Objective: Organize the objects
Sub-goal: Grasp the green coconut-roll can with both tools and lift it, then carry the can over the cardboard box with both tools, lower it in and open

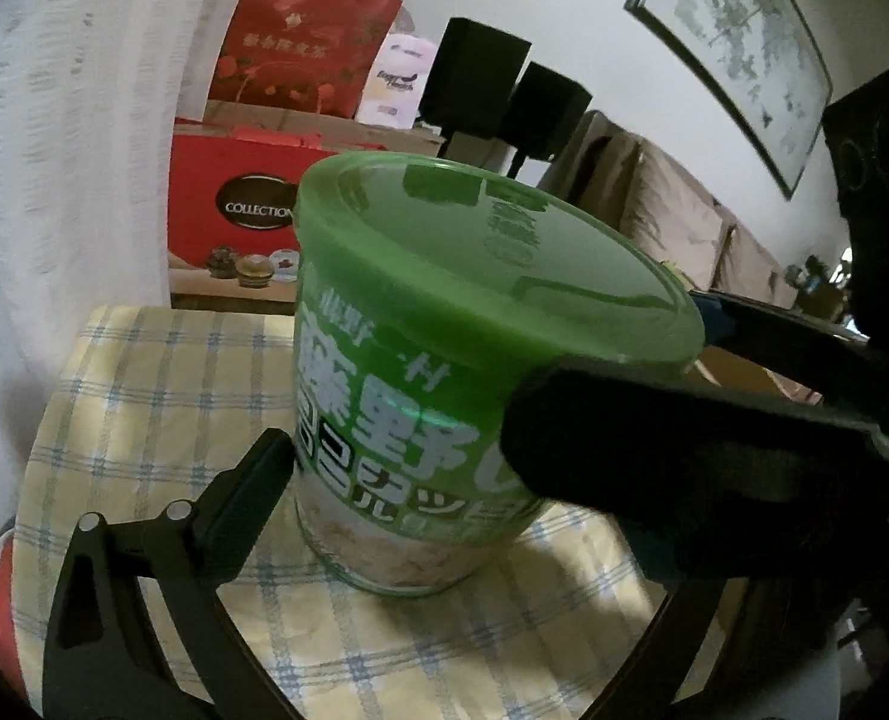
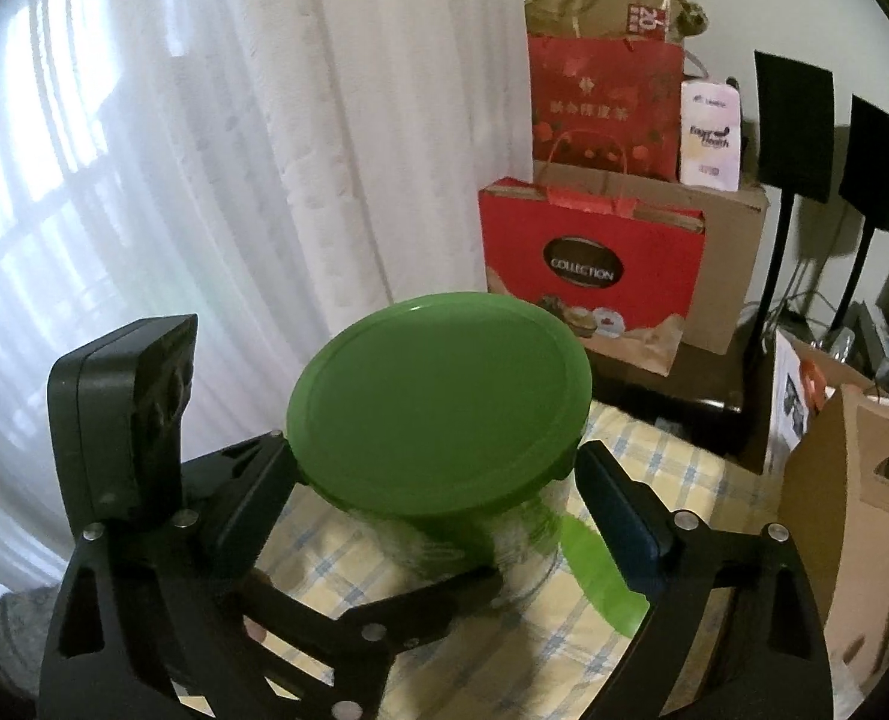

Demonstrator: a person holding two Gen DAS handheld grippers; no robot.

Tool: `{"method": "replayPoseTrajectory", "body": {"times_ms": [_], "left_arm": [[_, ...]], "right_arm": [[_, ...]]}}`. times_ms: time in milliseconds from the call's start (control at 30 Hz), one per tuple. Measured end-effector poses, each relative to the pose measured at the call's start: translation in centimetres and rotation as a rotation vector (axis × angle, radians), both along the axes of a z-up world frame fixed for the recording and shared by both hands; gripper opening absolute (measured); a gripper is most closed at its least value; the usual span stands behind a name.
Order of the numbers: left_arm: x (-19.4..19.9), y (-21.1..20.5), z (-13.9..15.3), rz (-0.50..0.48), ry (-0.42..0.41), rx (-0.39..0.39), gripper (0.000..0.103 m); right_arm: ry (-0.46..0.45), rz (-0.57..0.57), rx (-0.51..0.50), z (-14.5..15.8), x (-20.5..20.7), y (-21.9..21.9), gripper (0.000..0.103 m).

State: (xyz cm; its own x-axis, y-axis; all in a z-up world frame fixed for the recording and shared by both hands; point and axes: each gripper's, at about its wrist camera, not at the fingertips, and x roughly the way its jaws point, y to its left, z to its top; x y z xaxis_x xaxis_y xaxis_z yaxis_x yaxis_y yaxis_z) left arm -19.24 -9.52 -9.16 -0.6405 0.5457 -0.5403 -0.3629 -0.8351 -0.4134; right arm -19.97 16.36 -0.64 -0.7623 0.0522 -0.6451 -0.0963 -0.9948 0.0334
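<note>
Left gripper [image 1: 408, 450] pinches the jar [image 1: 408, 420] body between its fingers; right gripper [image 2: 432, 468] is spread around the green lid [image 2: 438, 396] directly ahead. Close squarely on the lid rim, keeping the jar upright on the checked cloth [image 1: 162, 372]

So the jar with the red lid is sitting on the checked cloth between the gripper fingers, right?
Not quite: the lid is green, not red, as the right wrist view shows. The jar does sit on the checked cloth between the gripper fingers.
</note>
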Motion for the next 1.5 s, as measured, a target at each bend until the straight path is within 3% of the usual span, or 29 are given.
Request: {"method": "replayPoseTrajectory", "body": {"times_ms": [167,433,567,767,1200,1500], "left_arm": [[0.4,1.0,0.6,-0.025,-0.011,-0.006,0.096],[0.9,1.0,2.9,-0.029,-0.007,0.111,0.096],[1.6,1.9,4.5,-0.039,0.033,0.076,0.095],[2.0,3.2,6.7,-0.059,0.051,0.096,0.094],[2.7,10.9,11.7,-0.156,0.119,0.045,0.094],[2.7,17.4,13.1,-0.239,0.130,0.023,0.094]], "right_arm": [[0.036,-0.001,-0.021,2.5,0.7,-0.2,0.085],[-0.011,-0.027,0.001,3.6,2.3,0.0,0.085],[0.004,-0.053,-0.039,4.1,3.6,1.1,0.085],[0.021,-0.086,-0.089,5.5,5.7,2.9,0.085],[0.086,-0.202,-0.163,9.6,12.2,8.0,0.085],[0.114,-0.310,-0.205,11.0,17.2,12.3,0.086]]}}
